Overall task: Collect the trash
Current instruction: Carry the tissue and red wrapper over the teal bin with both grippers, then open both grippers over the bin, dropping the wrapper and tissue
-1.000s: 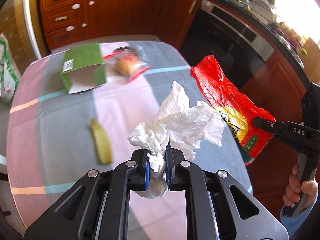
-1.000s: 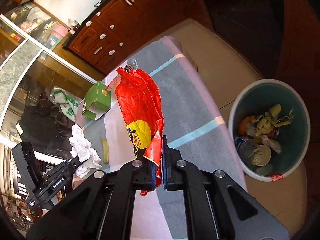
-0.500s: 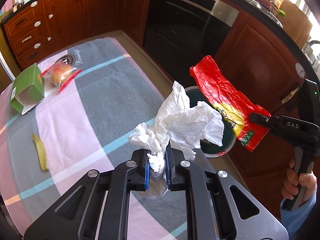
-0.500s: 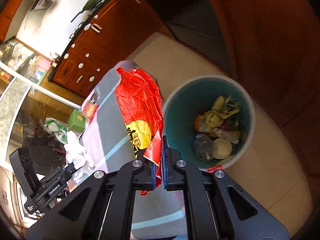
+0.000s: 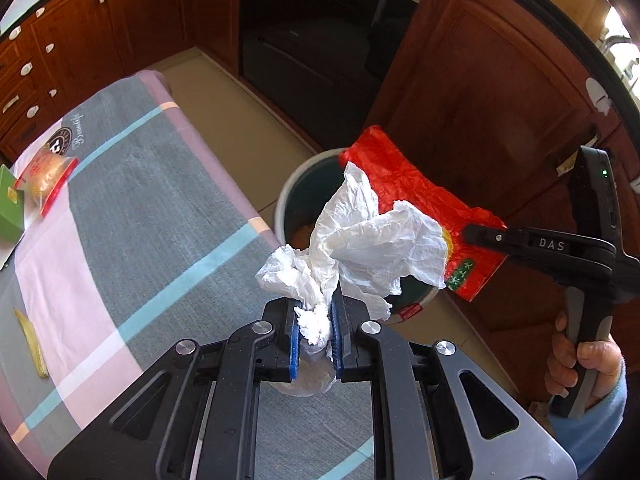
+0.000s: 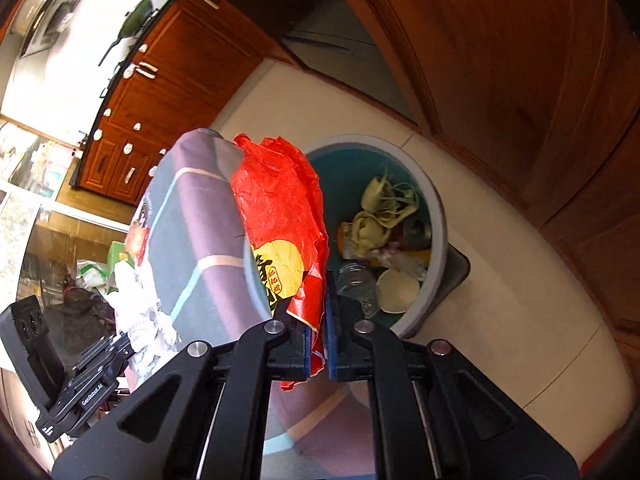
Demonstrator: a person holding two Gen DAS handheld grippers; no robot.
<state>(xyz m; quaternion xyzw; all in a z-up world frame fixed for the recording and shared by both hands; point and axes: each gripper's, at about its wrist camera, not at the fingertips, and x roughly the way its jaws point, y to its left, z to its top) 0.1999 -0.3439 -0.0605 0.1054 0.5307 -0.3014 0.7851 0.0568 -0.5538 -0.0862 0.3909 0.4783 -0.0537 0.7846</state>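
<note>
I note my left gripper (image 5: 314,330) clamped on the crumpled white tissue (image 5: 360,248) and my right gripper (image 6: 316,338), jaws just easing, pinching the red crinkled plastic wrapper (image 6: 280,208), both above the round grey-rimmed bin (image 6: 434,216); release only once centred over its mouth.

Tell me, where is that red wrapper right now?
The red wrapper sits pinched in the right gripper, held over the near rim of the trash bin beside the table.
</note>
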